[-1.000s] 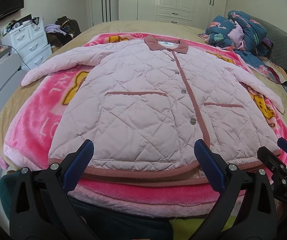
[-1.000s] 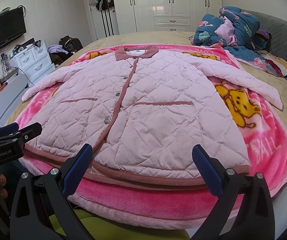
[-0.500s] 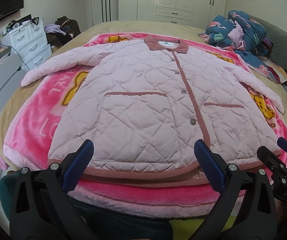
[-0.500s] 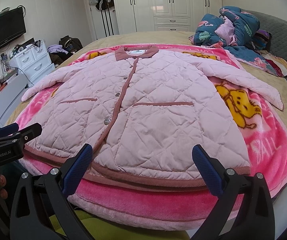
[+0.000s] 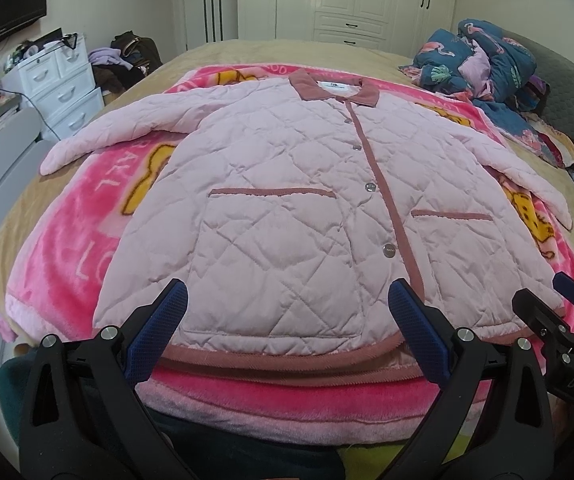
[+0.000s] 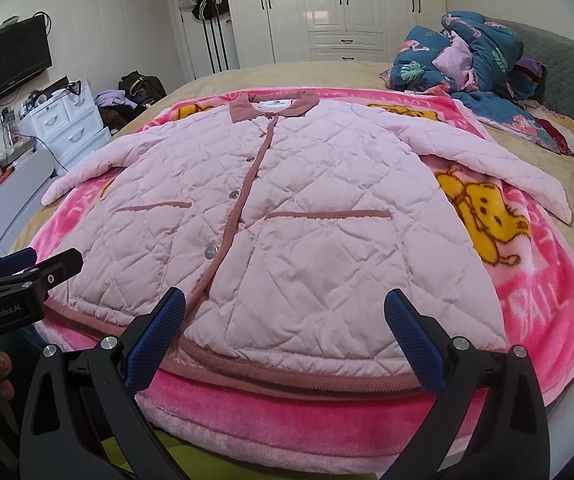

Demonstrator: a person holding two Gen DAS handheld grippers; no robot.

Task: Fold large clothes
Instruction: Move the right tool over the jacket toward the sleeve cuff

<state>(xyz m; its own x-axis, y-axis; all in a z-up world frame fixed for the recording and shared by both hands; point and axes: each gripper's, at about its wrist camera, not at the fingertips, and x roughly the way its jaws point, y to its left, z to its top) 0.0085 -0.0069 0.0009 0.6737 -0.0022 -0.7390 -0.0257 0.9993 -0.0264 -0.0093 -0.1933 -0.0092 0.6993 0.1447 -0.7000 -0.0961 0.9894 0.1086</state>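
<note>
pink quilted jacket (image 5: pixel 287 208) is lying flat, buttoned up, sleeves out, on the pink blanket (image 5: pixel 67 248) on the bed (image 5: pixel 247 52) | left hand-held gripper (image 5: pixel 287 336) is hovering by the hem, fingers wide apart, gripping nothing | right hand-held gripper (image 6: pixel 285 336) is doing the same, spread wide, empty

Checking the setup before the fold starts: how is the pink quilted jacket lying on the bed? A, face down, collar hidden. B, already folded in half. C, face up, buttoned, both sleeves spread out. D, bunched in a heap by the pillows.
C: the pink quilted jacket lies flat and front up, its snaps fastened, collar showing, and both sleeves angled outward over the pink blanket.
</note>
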